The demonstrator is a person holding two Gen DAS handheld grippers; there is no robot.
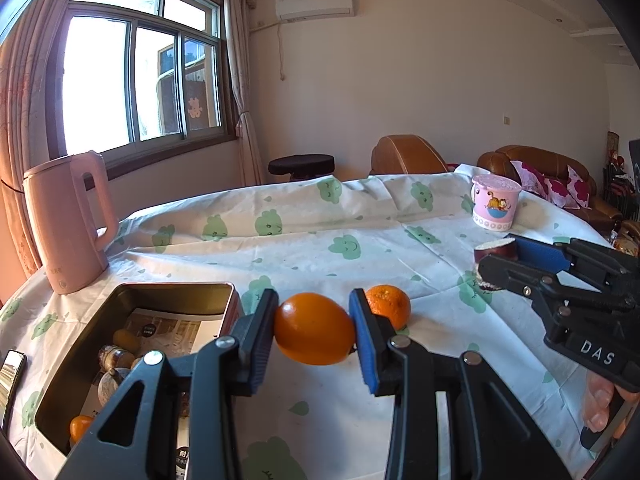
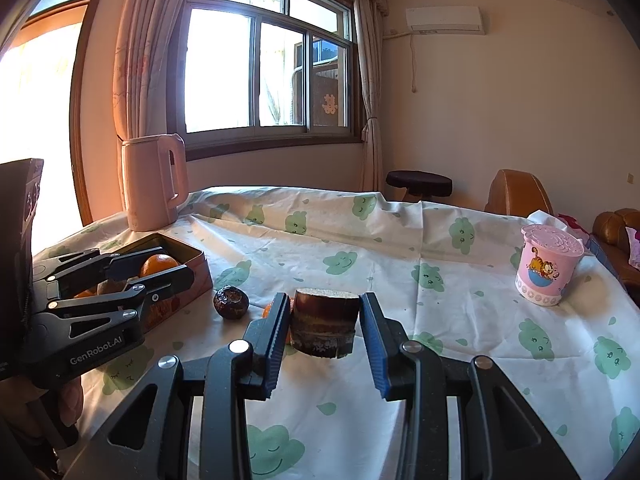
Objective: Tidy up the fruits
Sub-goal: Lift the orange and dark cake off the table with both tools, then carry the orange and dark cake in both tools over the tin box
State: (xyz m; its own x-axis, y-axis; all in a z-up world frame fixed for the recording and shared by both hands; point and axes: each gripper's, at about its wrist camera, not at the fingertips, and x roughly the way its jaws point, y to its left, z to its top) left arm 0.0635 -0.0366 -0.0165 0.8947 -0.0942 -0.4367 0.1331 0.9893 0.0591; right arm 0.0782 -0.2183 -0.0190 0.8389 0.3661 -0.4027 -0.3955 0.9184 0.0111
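Orange and glossy, a citrus fruit (image 1: 314,329) sat clamped between the blue pads of the left tool (image 1: 313,330), held just beside the open metal tin (image 1: 132,294) on the cloud-print tablecloth (image 1: 320,240) of the counter. The right tool (image 2: 325,328) gripped a short brown cut piece, seemingly sugarcane (image 2: 324,322), its jaws narrow around it. A second orange (image 1: 390,304) and a dark wrinkled fruit (image 2: 231,302) lay loose on the cloth. The tin already held fruit. The smooth, rounded orange looked liable to slip from the flat pads if tilted over the tin's rim, and the two tools, working close together, risked knocking each other.
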